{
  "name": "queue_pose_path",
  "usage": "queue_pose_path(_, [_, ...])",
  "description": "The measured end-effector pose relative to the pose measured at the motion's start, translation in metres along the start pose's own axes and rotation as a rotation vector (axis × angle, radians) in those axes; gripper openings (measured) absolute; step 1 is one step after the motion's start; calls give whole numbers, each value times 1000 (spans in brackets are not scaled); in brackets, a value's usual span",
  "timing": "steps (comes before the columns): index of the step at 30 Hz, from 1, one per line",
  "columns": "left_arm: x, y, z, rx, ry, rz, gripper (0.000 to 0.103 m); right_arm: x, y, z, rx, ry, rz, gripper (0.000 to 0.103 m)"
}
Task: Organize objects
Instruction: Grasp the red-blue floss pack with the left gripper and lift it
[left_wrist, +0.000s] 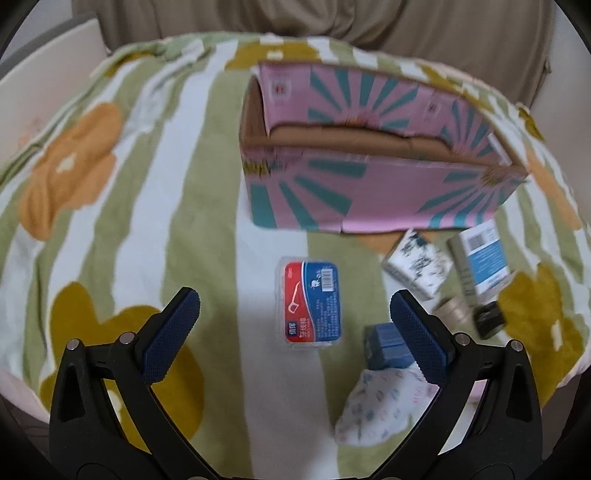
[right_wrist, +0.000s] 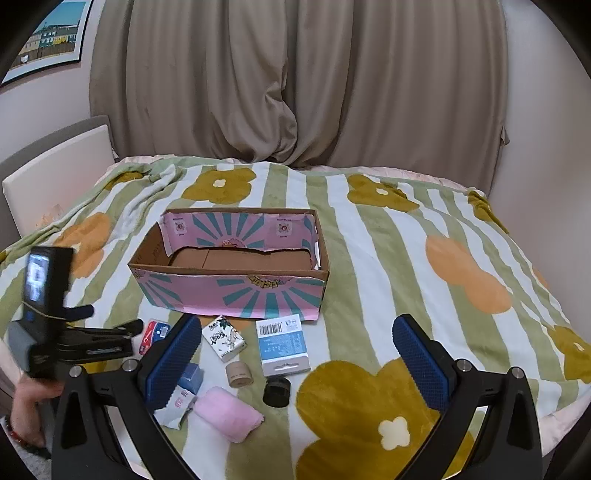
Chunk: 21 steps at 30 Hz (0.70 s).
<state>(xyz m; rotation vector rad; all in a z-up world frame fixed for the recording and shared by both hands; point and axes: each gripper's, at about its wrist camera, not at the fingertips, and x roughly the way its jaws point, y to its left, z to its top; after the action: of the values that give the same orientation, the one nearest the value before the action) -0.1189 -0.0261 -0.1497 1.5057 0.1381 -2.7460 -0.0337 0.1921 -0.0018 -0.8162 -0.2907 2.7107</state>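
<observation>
An open pink-and-teal cardboard box stands empty on the bed. In front of it lie a red-and-blue floss case, a small blue box, a patterned white packet, a floral white box, a barcoded blue-white box, a beige tin, a black jar and a pink rolled towel. My left gripper hangs open over the floss case. My right gripper is open and holds nothing.
A striped flower blanket covers the bed, with bare stretches to the left and right of the box. Beige curtains hang behind. A pale headboard panel stands at the left. A hand holds the left gripper.
</observation>
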Motion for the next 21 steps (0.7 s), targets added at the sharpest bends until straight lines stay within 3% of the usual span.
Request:
queue_pose_path(9, [55,-5,-4,7,96,21,93,7,-6,-8,-11,34,-20,103])
queue_pose_path(15, [74,-8,-7,10,139,32,77,9,-11,-11,-13,52,-31,103])
queue_pose_path(18, [77,-8,-9,8,144,17,65,11,-13,-12,-12,60,-34,103])
queue_pose_path(19, [77,-8,-9,11,140,13,55,11,-14,-13,-10,64,-35,103])
queue_pose_path(21, [76,-11,-9,23,137,10,51,12,-15,-13,-8,65,-35,103])
